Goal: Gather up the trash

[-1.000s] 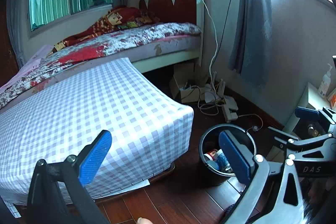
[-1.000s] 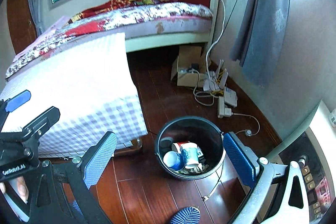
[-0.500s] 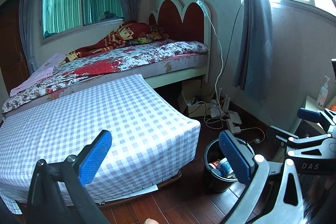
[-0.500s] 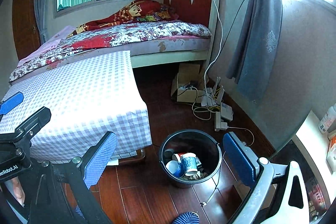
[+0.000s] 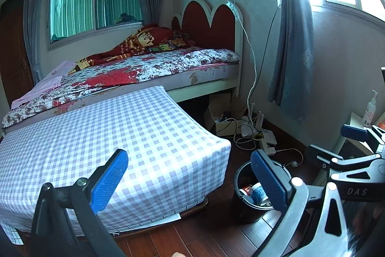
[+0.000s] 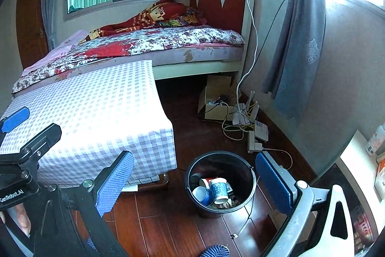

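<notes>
A black bucket [image 6: 243,175] stands on the dark wood floor with paper cups [image 6: 217,189] and other scraps inside. In the left wrist view the same bucket [image 5: 240,208] sits low right, partly behind a blue finger pad. My left gripper [image 5: 190,182] is open and holds nothing; it hangs above the floor beside the checked mattress. My right gripper [image 6: 195,182] is open too, empty, raised above and in front of the bucket. The other gripper's frame shows at each view's edge.
A checked low mattress [image 5: 108,141] fills the left, with a floral bed [image 5: 144,69] behind it. A cardboard box [image 6: 214,100], power strips and tangled cables [image 6: 243,122] lie near the wall. A white cabinet [image 6: 356,160] with bottles stands at the right. A person's striped sock [image 6: 216,252] shows below.
Both grippers have risen and pulled back, so the bucket sits lower and smaller in each view and more of the room shows. Both stay open and empty.
</notes>
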Action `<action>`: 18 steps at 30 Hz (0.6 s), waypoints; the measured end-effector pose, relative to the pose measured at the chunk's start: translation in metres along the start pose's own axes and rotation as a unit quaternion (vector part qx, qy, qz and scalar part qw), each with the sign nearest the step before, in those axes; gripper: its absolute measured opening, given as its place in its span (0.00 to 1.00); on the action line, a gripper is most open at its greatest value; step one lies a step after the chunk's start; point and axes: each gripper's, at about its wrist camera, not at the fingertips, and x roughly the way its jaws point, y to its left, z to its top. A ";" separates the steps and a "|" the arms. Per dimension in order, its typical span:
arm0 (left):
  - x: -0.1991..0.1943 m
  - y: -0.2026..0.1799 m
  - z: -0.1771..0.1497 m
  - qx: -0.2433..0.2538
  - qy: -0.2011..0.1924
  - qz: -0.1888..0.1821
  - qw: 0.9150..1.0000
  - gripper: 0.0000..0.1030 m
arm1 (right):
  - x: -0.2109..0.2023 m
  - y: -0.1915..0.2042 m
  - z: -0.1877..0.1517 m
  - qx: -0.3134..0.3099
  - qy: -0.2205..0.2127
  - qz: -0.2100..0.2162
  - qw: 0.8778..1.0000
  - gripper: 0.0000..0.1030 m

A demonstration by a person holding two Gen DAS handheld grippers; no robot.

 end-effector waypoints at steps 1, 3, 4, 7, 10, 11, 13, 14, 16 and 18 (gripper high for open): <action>0.000 -0.001 0.000 0.001 0.001 -0.002 1.000 0.99 | 0.000 -0.002 -0.001 0.002 0.000 -0.002 1.000 0.99; 0.000 -0.003 0.000 0.003 0.001 -0.003 1.000 0.99 | 0.000 -0.004 -0.002 0.007 0.002 -0.003 1.000 0.99; 0.000 -0.004 0.000 0.004 0.001 -0.005 1.000 0.99 | -0.001 -0.005 -0.002 0.007 0.002 -0.003 1.000 0.99; 0.000 -0.007 0.000 0.005 0.002 -0.006 1.000 0.99 | -0.001 -0.006 -0.003 0.010 0.001 -0.004 1.000 0.99; -0.001 -0.009 -0.001 0.006 0.003 -0.006 1.000 0.99 | -0.002 -0.007 -0.004 0.011 0.001 -0.004 1.000 0.99; -0.001 -0.009 -0.001 0.006 0.003 -0.006 1.000 0.99 | -0.002 -0.007 -0.004 0.011 0.001 -0.003 1.000 0.99; 0.000 -0.010 -0.001 0.006 0.003 -0.006 1.000 0.99 | -0.002 -0.007 -0.004 0.012 0.002 -0.002 1.000 0.99; 0.000 -0.010 -0.001 0.007 0.004 -0.006 1.000 0.99 | -0.002 -0.007 -0.005 0.013 0.002 -0.002 1.000 0.99; -0.001 -0.010 -0.001 0.006 0.003 -0.007 1.000 0.99 | -0.002 -0.007 -0.005 0.013 0.003 -0.002 1.000 0.99; -0.002 -0.010 -0.001 0.006 0.003 -0.006 1.000 0.99 | -0.002 -0.007 -0.005 0.013 0.003 -0.002 1.000 0.99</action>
